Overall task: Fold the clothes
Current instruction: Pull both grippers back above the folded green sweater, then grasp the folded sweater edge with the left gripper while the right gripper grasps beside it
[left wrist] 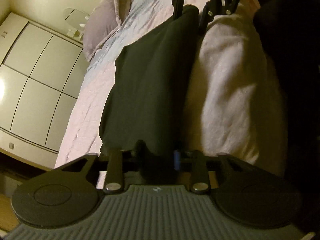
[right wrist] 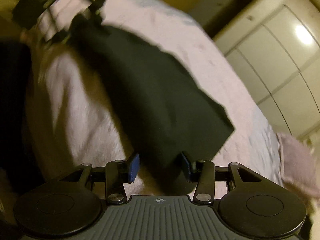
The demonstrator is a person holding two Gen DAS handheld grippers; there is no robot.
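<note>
Dark green cloth, one garment (left wrist: 152, 84) of a kind the views do not settle, hangs stretched between two hand-held grippers above a bed (left wrist: 84, 108) covered in pale pink bedding. The left hand-held gripper (left wrist: 158, 158) is clenched on the near edge of the fabric, which bunches between its fingers. In the right wrist view the right hand-held gripper (right wrist: 160, 166) shows its blue pads spread with cloth passing between them; in the left wrist view its tips (left wrist: 190, 14) meet the garment's far end, so whether it is gripping cannot be told. That view is blurred, which suggests motion.

The step in hand appears to be carrying the garment taut, either to spread it or to bring one end over in a fold. The next move calls for keeping both ends level and lowering the cloth onto the bed without slack.

Counted: one garment, two hand-held grippers, one bed, two pillows (left wrist: 104, 24) at its head, one pale panelled wardrobe (left wrist: 34, 84) alongside.
</note>
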